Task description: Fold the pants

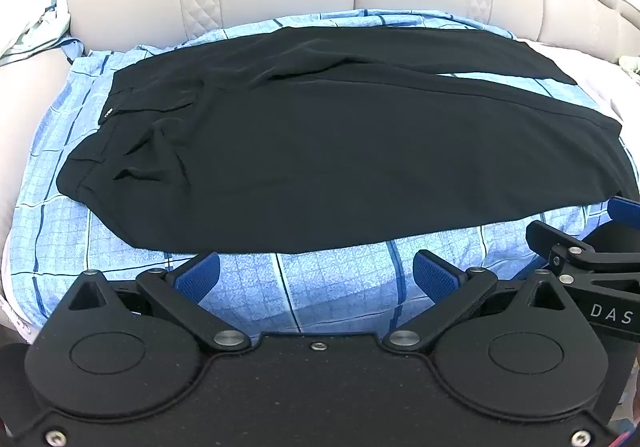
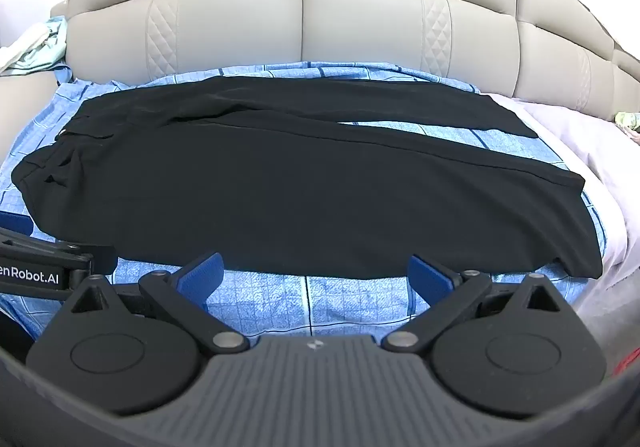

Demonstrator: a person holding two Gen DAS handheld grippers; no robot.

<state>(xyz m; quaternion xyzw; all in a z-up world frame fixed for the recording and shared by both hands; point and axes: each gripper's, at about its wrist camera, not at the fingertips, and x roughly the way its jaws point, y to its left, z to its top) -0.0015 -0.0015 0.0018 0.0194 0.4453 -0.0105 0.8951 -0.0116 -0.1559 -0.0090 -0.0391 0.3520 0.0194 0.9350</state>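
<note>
Black pants (image 1: 340,151) lie flat on the blue checked sheet (image 1: 328,283). Left gripper (image 1: 316,271) and right gripper (image 2: 314,273) both hover with jaws wide, holding nothing. Only the right wrist view shows the whole leg hem (image 2: 588,223).

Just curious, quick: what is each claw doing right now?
Left gripper: open, holding nothing.
Right gripper: open, holding nothing; black pants lie ahead.

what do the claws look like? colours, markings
Both alike: black linkage arms with silver pivot bolts, round black housings, blue textured fingertip pads. Left claw has a flat speckled black base; right claw a ribbed grey one. White lettering on their sides: "DAS", "enRobot.AI".
</note>
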